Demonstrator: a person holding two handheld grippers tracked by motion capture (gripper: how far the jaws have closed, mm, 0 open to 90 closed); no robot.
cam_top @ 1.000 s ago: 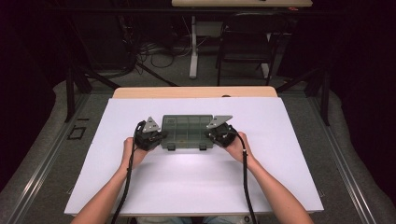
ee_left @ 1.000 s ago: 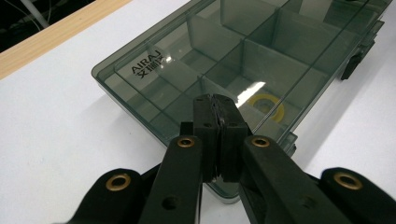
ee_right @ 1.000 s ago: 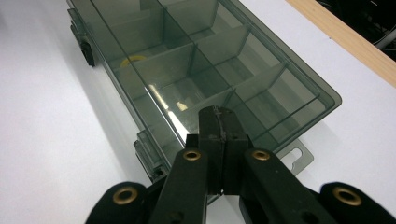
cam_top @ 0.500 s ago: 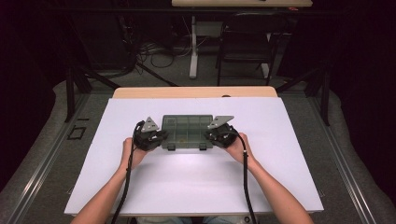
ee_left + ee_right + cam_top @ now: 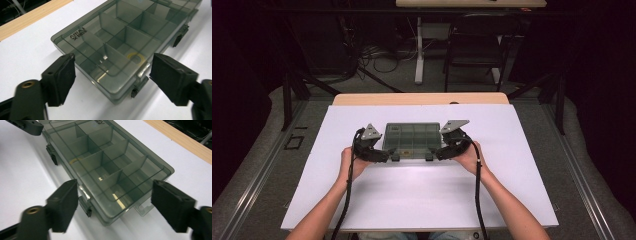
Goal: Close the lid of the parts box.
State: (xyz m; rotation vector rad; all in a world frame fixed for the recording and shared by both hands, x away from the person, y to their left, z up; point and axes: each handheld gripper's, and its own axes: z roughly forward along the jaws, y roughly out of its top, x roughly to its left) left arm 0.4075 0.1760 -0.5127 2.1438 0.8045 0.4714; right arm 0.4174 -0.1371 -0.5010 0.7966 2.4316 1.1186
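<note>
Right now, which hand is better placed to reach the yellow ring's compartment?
Left. The yellow ring lies at the box end just ahead of the left gripper, whose fingers have just been opening, with the box's corner between them.

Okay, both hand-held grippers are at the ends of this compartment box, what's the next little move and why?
Probably draw both back a little: the left hand-held gripper and right hand-held gripper have just been opening, and their pads stand clear of the closed box, which rests flat on the table.

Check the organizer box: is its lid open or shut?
Shut: the clear lid lies flat over the organizer box and its dividers.
</note>
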